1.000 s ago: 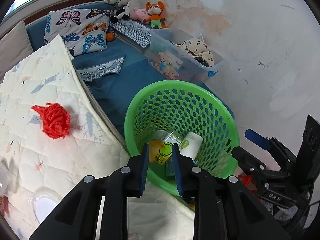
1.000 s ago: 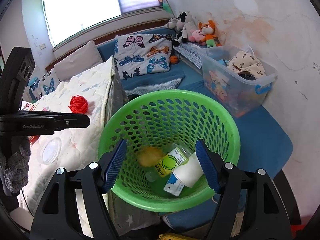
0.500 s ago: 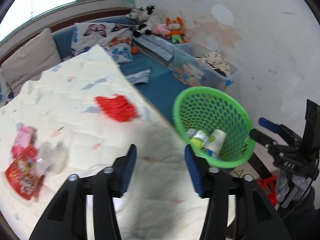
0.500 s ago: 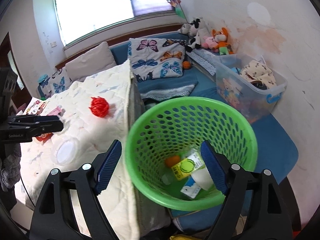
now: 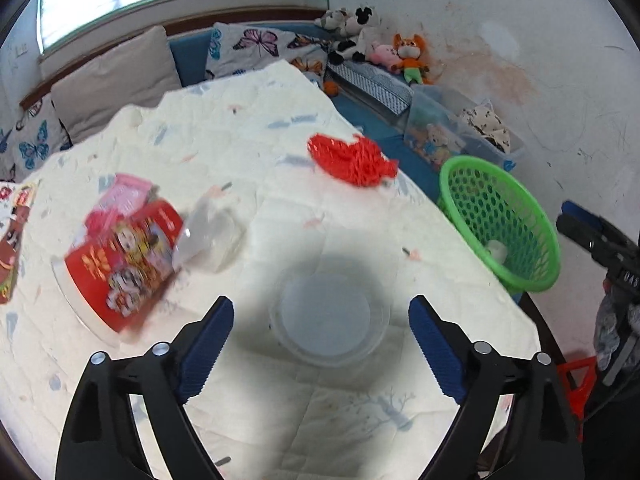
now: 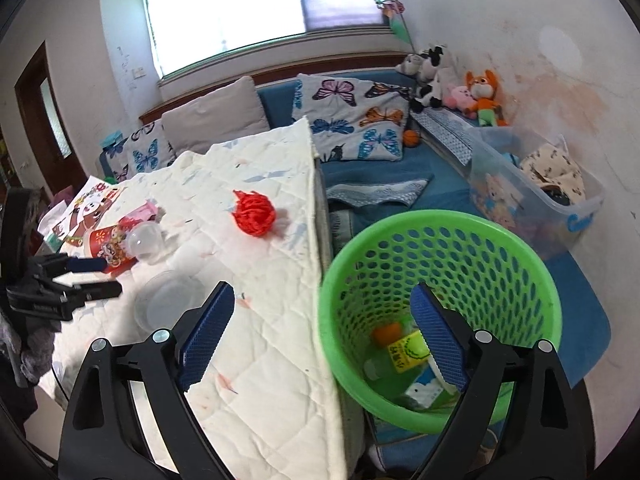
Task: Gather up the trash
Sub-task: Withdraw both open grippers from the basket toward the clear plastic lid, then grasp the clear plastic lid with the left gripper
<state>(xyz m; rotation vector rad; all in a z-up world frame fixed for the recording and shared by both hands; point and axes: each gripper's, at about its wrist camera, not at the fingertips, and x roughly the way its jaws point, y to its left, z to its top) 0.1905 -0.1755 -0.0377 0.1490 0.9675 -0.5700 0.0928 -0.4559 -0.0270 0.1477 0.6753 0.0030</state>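
Note:
My left gripper (image 5: 321, 344) is open and empty, just above a clear plastic lid (image 5: 330, 318) on the quilted table. A red paper cup (image 5: 122, 262) lies on its side to the left, with a clear plastic piece (image 5: 210, 236) beside it and a red yarn tangle (image 5: 352, 160) farther back. The green basket (image 6: 440, 240) stands off the table's right edge and holds a bottle, a carton and an orange piece. My right gripper (image 6: 322, 344) is open and empty over the table edge and the basket rim. The left gripper also shows in the right wrist view (image 6: 86, 278).
A pink wrapper (image 5: 128, 194) lies behind the cup and a printed packet (image 5: 14, 236) at the table's left edge. A blue couch with butterfly cushions (image 6: 352, 120), plush toys (image 6: 480, 96) and a clear storage bin (image 6: 532, 196) lies behind the basket.
My left gripper swung left from over the basket to above the table and opened wide. My right gripper drew back and shifted left, staying open.

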